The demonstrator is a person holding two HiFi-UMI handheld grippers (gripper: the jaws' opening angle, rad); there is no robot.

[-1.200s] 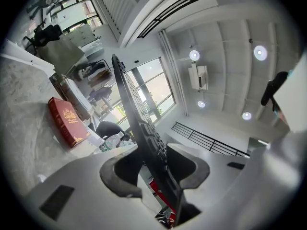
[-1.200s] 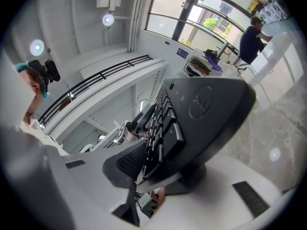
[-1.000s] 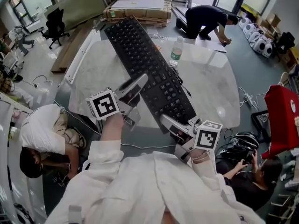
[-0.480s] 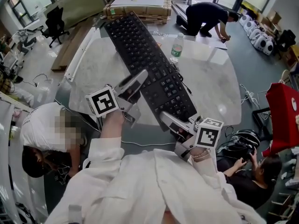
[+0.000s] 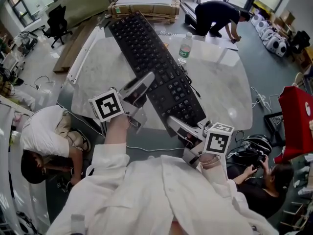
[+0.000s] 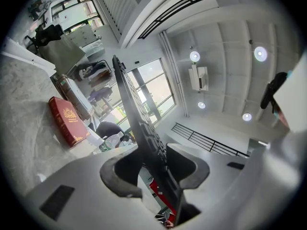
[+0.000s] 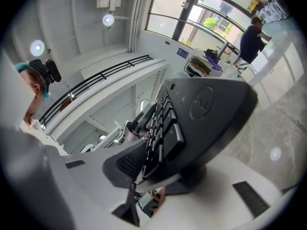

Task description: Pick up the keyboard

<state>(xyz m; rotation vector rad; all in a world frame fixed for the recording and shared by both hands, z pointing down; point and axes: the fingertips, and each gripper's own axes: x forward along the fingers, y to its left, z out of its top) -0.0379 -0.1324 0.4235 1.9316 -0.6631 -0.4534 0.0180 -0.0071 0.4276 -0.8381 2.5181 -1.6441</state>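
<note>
You have the black keyboard (image 5: 151, 67) held in both claws above the marble table (image 5: 220, 82), running diagonally away from you with its keys facing up. Your left gripper (image 5: 144, 94) is clamped across the keyboard's long left edge about halfway along; in the left gripper view the board sits edge-on between the two pads, both pressed against it. Your right gripper (image 5: 178, 131) bites the near short end, one jaw lying on the keys and the other under the back, and in the right gripper view the smooth underside with its round logo fills the space just past the jaws. The near end is plainly off the table. The far end reaches out past the table's far-left side, and it looks clear of the surface too, though the steep angle leaves that uncertain. A water bottle (image 5: 184, 50) stands upright on the table just right of the keyboard's middle. A red book (image 6: 67, 121) lies on the marble in the left gripper view. A person (image 5: 215, 16) crouches on the floor beyond the table
</note>
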